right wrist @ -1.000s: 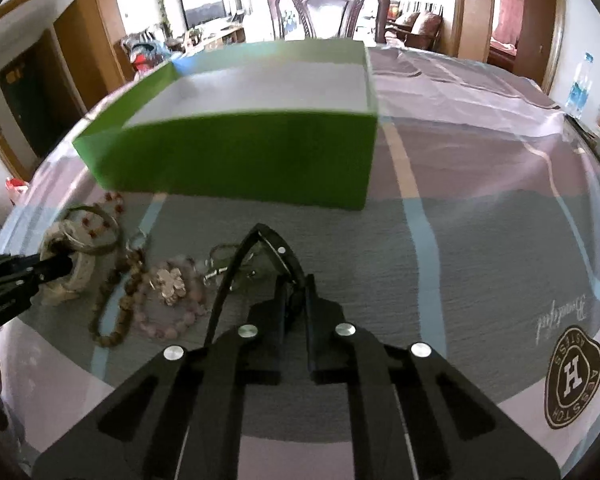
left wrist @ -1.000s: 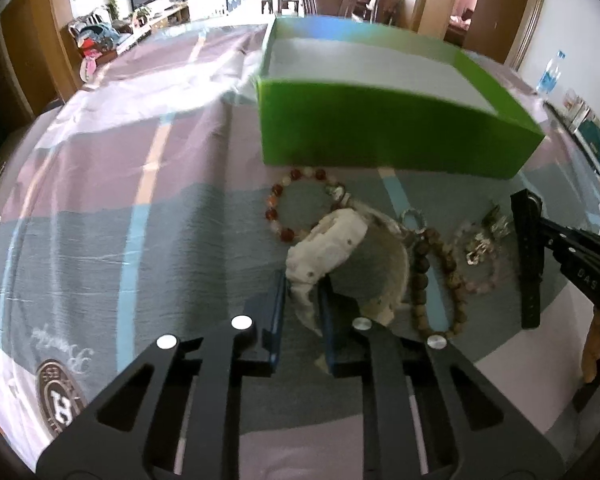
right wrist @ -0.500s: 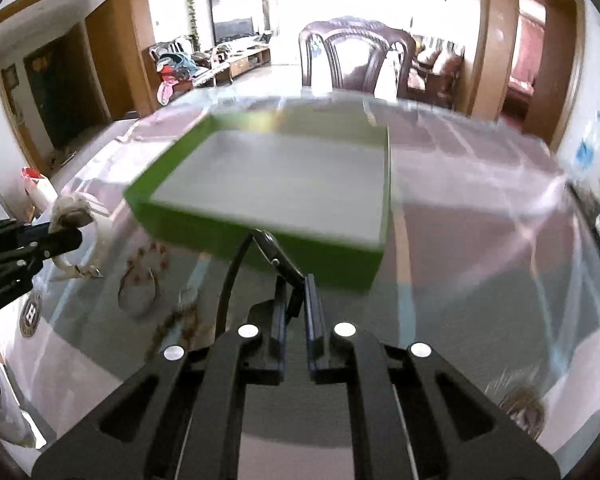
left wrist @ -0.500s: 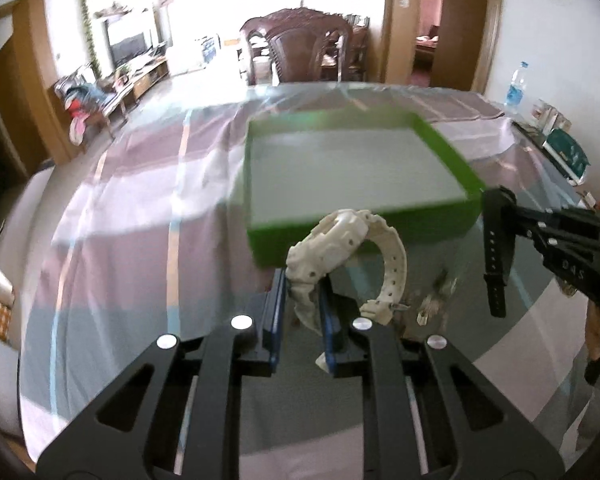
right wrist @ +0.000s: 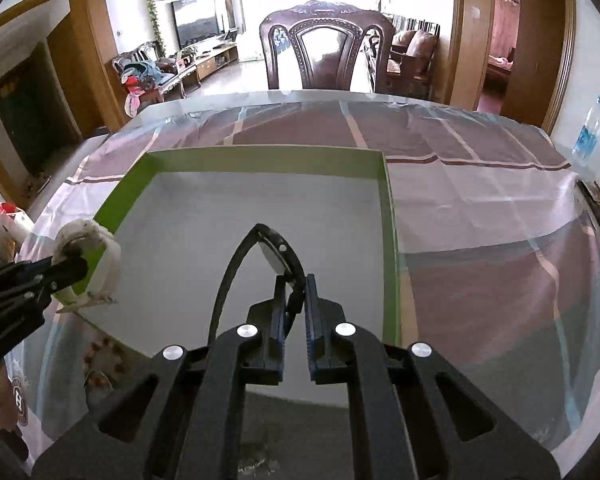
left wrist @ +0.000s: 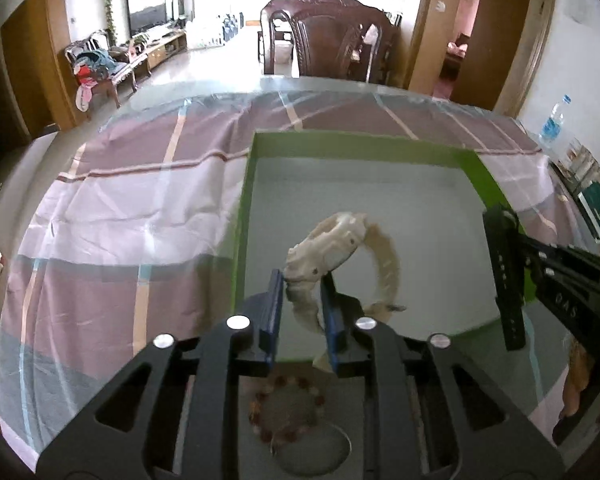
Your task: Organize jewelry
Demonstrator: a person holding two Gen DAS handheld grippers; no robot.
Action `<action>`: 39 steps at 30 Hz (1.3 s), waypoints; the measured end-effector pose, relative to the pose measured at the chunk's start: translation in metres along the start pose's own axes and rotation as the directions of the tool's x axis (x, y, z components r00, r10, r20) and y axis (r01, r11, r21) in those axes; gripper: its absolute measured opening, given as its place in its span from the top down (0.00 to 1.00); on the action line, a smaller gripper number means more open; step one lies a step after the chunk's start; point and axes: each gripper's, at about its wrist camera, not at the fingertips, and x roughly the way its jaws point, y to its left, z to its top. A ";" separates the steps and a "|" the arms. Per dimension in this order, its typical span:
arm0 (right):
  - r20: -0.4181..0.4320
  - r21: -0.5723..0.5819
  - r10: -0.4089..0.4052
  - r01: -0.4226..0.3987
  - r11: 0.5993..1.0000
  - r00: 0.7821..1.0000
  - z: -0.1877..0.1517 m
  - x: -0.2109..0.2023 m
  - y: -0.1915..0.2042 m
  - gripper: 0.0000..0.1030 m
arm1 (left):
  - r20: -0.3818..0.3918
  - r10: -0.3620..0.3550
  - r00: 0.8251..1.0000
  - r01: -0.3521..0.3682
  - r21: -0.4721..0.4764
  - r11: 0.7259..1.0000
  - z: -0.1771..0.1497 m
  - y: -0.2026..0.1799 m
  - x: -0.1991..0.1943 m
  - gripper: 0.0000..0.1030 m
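The white watch (left wrist: 342,236) is hanging over the green box (left wrist: 242,216), its rubbery strap looking light and springy, best pinched at the band as the left gripper (left wrist: 300,304) is doing. The right gripper (right wrist: 294,312) is pinching a black watch (right wrist: 276,252). A second ago both were low over the tabletop (left wrist: 120,216).

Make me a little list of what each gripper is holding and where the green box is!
left gripper: shut on the white watch, held in the air over the box's left part
right gripper: shut on the black watch, held in the air over the box's right part
green box: open, on the tablecloth, nothing lying inside it that shows
red bead bracelet: on the cloth in front of the box, below the left gripper
chair: at the table's far side
water bottle: far right edge
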 end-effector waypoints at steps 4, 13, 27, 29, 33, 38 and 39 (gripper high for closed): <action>0.011 -0.010 -0.004 0.004 1.000 1.000 -0.009 -0.020 -0.001 0.65 | 0.036 0.036 0.999 -0.036 0.008 0.999 -0.003 -0.001 -0.009 0.46; -0.081 -0.128 0.055 -0.065 0.990 0.995 -0.077 -0.056 0.019 0.64 | 0.025 0.100 0.995 -0.102 0.082 0.991 -0.076 -0.016 -0.053 0.35; -0.182 -0.135 -0.046 0.021 0.991 0.982 -0.118 -0.017 0.037 0.50 | -0.003 0.115 0.993 -0.115 0.082 0.990 -0.110 -0.015 -0.025 0.29; -0.192 -0.138 -0.073 0.047 0.989 0.979 -0.122 -0.017 0.038 0.50 | -0.018 0.125 0.992 -0.123 0.100 0.987 -0.115 -0.019 -0.020 0.28; -0.209 -0.132 -0.078 0.051 0.990 0.975 -0.126 -0.015 0.040 0.76 | -0.042 0.132 0.990 -0.126 0.127 0.984 -0.121 -0.029 -0.012 0.28; -0.222 -0.141 -0.100 0.070 0.988 0.970 -0.128 -0.017 0.052 0.95 | -0.061 0.119 0.991 -0.112 0.114 0.987 -0.123 -0.028 -0.010 0.47; -0.223 -0.142 -0.103 0.072 0.987 0.969 -0.127 -0.017 0.053 0.96 | -0.068 0.107 0.992 -0.099 0.104 0.990 -0.123 -0.026 -0.010 0.50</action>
